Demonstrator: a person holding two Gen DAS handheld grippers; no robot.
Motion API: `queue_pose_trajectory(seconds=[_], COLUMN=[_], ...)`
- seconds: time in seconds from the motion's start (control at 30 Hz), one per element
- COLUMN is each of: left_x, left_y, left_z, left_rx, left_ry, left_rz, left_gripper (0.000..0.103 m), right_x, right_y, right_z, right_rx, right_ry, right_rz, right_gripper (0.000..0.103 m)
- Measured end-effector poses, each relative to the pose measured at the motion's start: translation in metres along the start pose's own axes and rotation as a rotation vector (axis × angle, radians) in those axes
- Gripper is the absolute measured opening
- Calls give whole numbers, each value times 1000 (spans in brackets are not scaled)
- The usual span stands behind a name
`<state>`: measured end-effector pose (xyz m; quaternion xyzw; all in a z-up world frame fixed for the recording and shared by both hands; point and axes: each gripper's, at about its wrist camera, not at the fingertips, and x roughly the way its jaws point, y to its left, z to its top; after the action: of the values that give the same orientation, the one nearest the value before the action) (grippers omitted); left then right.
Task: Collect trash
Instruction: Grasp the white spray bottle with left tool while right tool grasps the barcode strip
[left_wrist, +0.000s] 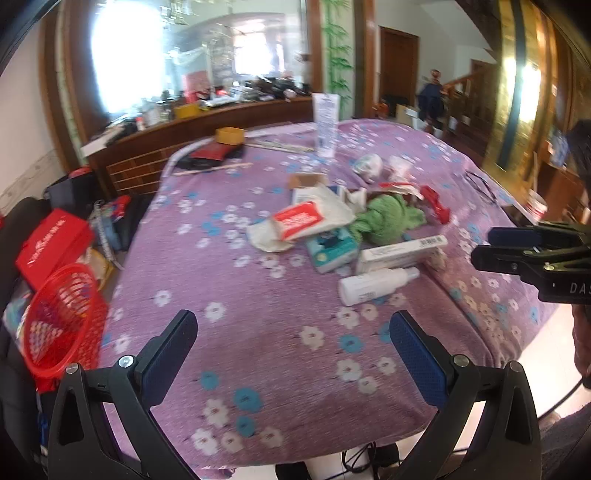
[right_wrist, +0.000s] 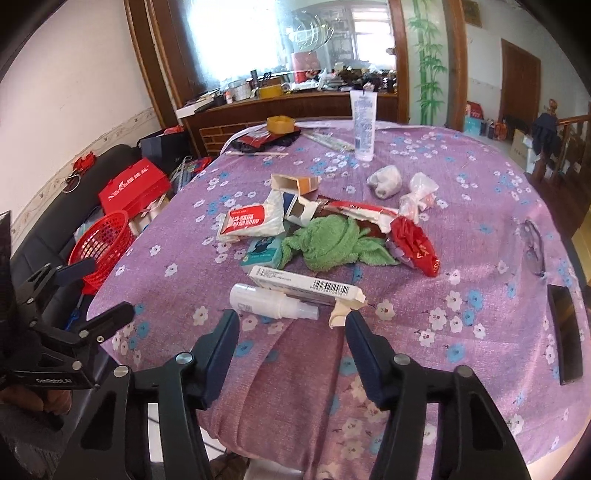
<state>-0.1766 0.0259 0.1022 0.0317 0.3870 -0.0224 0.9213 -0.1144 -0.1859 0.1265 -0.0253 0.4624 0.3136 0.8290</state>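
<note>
A: Both our tools are empty. The left gripper (left_wrist: 293, 341) has its jaws spread wide over bare cloth at the near edge of the table (left_wrist: 258, 295), and the right gripper (right_wrist: 291, 328) is parted too, just short of the nearest litter.

B: So where do we start? The trash sits in a heap at the middle of the table.

A: Nearest us lie the white spray bottle (right_wrist: 271, 301) and the long barcode box (right_wrist: 306, 286), touching each other. The bottle looks light, hard and slick, so we would pinch it across its round body. The box is stiff card, probably empty; we would take it across its narrow sides.

B: And the crumpled wrappers (right_wrist: 255, 221) further in?

A: Thin and floppy, we judge. Grab a raised fold. The red packet (right_wrist: 415, 243) looks the same.

B: What gets in our way?

A: The green cloth (right_wrist: 332, 242) lies across the heap and may drag along. The glasses (right_wrist: 532, 247) and dark phone (right_wrist: 565, 332) at the right are not trash. The red basket (left_wrist: 61, 317) stands off the table's left edge
</note>
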Motion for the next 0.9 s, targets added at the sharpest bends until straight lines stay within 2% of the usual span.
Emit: queue_pose_trajectory(seconds=[0.03,0.3,0.37,0.6,0.7,0.77,0.83,0.9], left_x=[3,21,22,33,42,47,53,59], left_y=[-2,-18,-20,-19,-20,-21,-26,-32], left_z=[1,6,7,10,14,18,25,30], left_rx=[8,110,138,216,232,231,237,259], left_ry=[8,57,64,107,118,135,150,157], left_rz=[-15,-125,-140,-212,-207,-215,-255,-257], left_gripper=[103,103,103,103,102,99,98,98], right_x=[2,45,64,111,115,112,110,100], right_y=[-2,-9,-9,-6,-5,-4,-8,-16], right_z=[2,35,44,55,53,51,50,48], right_rx=[-18,-279,-336,-493,-494,-485,-423,-344], right_ry=[12,160,205,342,355,349,341,315], right_rz=[11,96,95,112,106,71,65,60], right_gripper=[56,56,46,32,29,23,15,14])
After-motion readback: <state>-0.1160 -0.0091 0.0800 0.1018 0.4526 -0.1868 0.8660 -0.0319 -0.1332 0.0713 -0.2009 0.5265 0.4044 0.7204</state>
